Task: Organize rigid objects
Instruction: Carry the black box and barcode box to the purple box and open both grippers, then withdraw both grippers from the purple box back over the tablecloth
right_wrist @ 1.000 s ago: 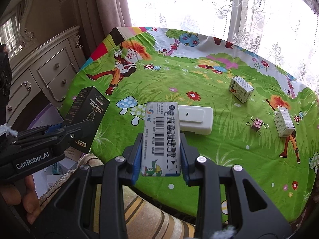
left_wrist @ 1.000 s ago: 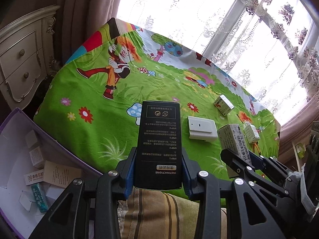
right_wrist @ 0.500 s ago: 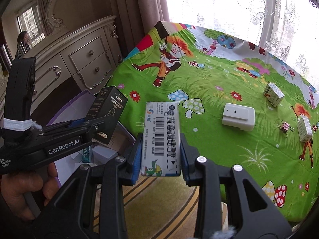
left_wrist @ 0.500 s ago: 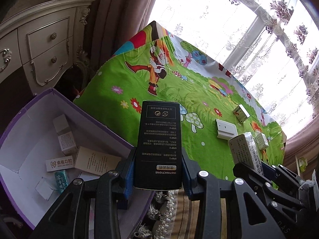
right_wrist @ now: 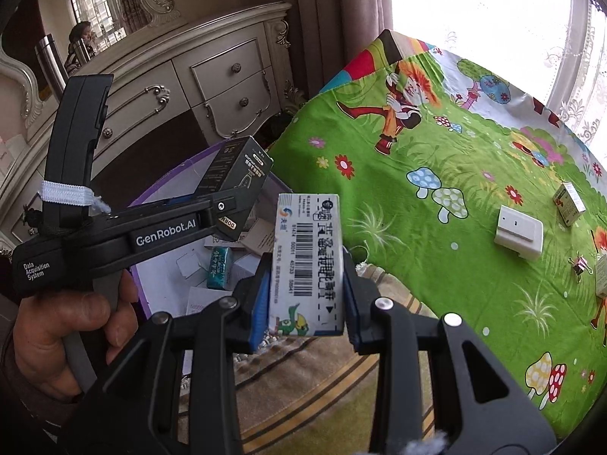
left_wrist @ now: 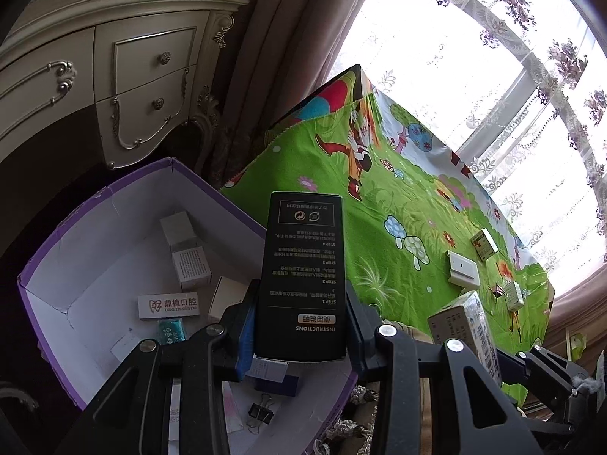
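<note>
I have swung both boxes left, off the green table (left_wrist: 379, 265). Now my left gripper (left_wrist: 299, 326) squeezes the black box (left_wrist: 301, 276) right over the purple bin (left_wrist: 95, 265). Just to its right, my right gripper (right_wrist: 305, 303) squeezes the white barcode box (right_wrist: 307, 261), near the bin's edge. I think dropping comes next.

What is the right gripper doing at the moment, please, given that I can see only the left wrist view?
Observer: The right gripper is shut on the white barcode box, clamped from both sides.
Operator: Is it over the purple box?
Observer: Seemingly not: the purple box lies to its left, and striped fabric shows below it.
Operator: And my left gripper?
Observer: From the side, the left gripper holds the black box tilted, in front of the purple box's opening.
</note>
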`<state>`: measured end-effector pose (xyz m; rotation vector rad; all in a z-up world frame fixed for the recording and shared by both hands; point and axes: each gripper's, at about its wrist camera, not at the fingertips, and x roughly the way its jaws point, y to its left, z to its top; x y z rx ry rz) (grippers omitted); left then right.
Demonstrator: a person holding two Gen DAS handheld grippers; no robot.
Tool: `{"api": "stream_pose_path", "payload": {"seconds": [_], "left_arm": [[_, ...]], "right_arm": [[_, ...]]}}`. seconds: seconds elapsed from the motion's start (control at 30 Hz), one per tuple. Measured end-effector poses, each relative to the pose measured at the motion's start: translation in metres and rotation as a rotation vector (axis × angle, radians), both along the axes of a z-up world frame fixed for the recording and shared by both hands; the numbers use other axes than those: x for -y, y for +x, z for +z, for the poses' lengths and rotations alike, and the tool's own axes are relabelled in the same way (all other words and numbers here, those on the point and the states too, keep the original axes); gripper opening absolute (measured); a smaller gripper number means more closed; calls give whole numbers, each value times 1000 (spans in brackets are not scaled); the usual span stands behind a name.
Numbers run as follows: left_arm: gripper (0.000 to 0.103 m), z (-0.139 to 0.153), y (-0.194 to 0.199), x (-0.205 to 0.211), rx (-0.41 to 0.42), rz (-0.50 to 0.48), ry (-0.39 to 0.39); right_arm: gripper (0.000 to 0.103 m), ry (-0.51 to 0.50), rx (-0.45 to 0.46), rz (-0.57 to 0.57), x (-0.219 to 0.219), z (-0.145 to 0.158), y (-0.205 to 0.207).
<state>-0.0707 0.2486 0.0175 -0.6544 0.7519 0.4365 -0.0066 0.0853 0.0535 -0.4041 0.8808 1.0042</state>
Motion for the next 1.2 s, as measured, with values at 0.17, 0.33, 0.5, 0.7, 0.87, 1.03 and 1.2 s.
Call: {"api": "stream_pose_path", "payload": {"seconds": [0.17,0.33,0.5,0.7,0.87,1.03,1.2], "left_arm": [[40,-5,-11,-13,-4,42,-9],[41,-9,-14,-17,-9,63,-19],[42,-16,-13,-19,-45,85,-33],[47,-17,-11,-17,-57,81,-34],[51,-12,-4,-8,-61,60,-24],[53,-7,11,5,-69,23,-14],[56,0,29,22,-72,-23,4]], "right_arm": [[38,-36,1,41,-16,-11,-9],[38,-60,1,65,-25,-18,-11],[72,-58,6,54,-23,-19,-11],[75,-59,4,26,-18,-19,-5],[76,-51,8,-19,-7,-17,7],[77,-41,17,-65,10,-14,22],[77,-29,25,-114,30,-11,39]]}}
